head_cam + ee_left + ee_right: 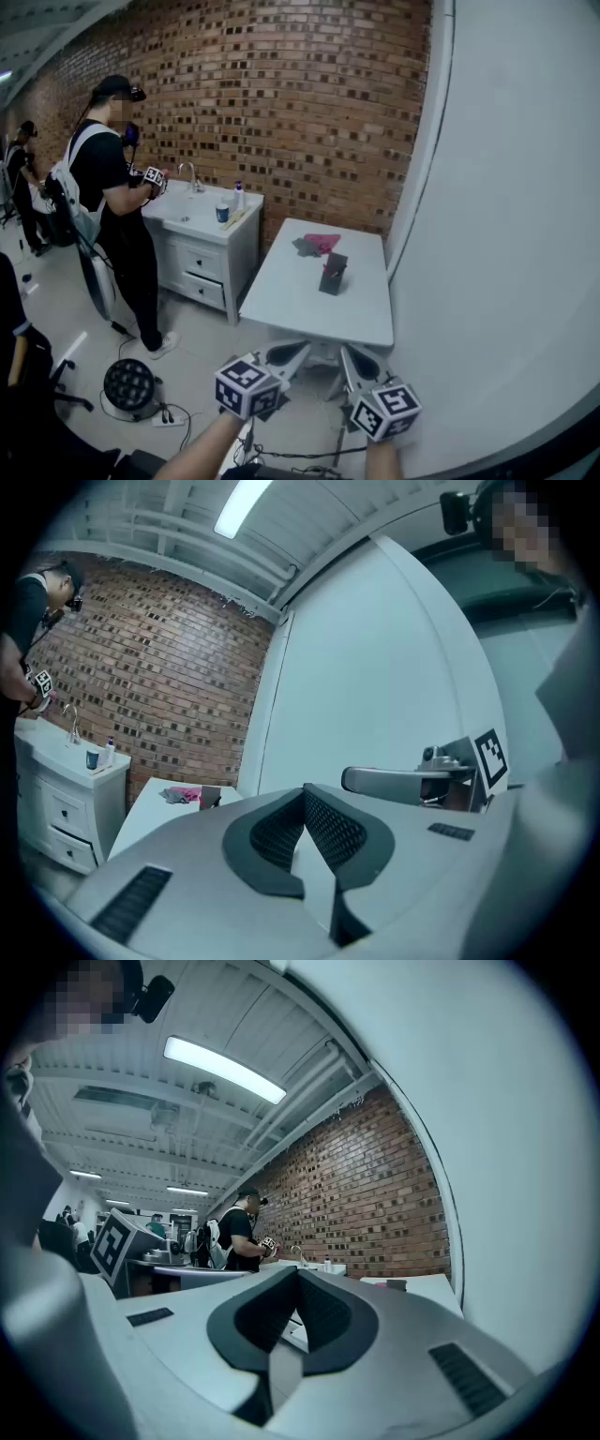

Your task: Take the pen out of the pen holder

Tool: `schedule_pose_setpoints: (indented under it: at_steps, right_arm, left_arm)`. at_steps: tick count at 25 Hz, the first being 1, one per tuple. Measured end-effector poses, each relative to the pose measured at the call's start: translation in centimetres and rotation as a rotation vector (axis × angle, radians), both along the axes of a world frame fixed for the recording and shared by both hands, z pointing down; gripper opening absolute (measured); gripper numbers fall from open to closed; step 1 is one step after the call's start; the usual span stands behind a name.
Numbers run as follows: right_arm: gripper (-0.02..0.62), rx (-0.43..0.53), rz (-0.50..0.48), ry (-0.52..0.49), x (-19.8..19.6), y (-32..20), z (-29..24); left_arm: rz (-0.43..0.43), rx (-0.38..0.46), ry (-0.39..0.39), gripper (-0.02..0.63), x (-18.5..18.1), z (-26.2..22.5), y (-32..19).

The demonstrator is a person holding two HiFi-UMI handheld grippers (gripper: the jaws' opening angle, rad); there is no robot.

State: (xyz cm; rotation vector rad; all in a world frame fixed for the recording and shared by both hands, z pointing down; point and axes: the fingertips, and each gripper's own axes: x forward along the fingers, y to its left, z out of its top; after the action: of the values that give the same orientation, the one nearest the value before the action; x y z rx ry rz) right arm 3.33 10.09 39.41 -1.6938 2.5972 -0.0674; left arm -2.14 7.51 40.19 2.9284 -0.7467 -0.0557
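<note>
1. Plainly, the reach is the first risk; both grippers sit off the near edge of the white table (300, 302), well apart from the pen holder (333, 274); a hurried approach could knock the light-looking holder over or shove it towards the pink and grey cloth (314, 245) near it on the far side.
2. Next, the left gripper (303, 794) has its jaws closed tip to tip with nothing between them; the right gripper (298, 1277) looks the same, closed and empty; arriving like that, either would bump the pen rather than take it, so the jaws need to part first.
3. Also, if neither gripper steadies the holder, a pull on the pen could lift or tip the holder with it.
4. Lastly, the holder is small, dark and box-like, standing upright towards the far half of the table; the pen inside is too small to make out with confidence.
</note>
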Motion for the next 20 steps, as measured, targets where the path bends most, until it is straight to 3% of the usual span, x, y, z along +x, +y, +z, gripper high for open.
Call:
schedule_pose_setpoints:
  at_steps: [20]
  right_arm:
    - [-0.009, -0.017, 0.012, -0.018, 3.2, -3.6, -0.6]
  left_arm:
    - [-0.012, -0.022, -0.006, 0.005, 3.4, 0.4, -4.0]
